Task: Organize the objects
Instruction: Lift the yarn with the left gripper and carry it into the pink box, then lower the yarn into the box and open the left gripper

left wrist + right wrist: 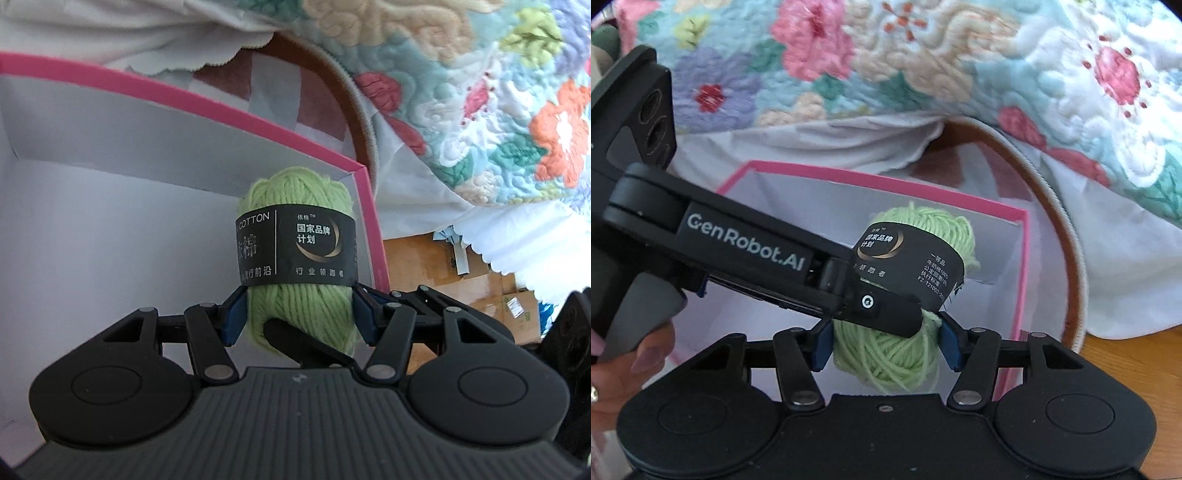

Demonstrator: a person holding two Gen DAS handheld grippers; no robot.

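Both my left claw and right claw hold the green yarn over the pink box. Next I lower it toward six o'clock, then let go.

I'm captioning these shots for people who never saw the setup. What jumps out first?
The pale green yarn ball with its black paper band, held over the white inside of the pink-edged box, draws the eye first. Both grippers are shut on it: the right gripper at the near end, the left gripper reaching in from the left. Behind, a bright floral quilt fills the top.
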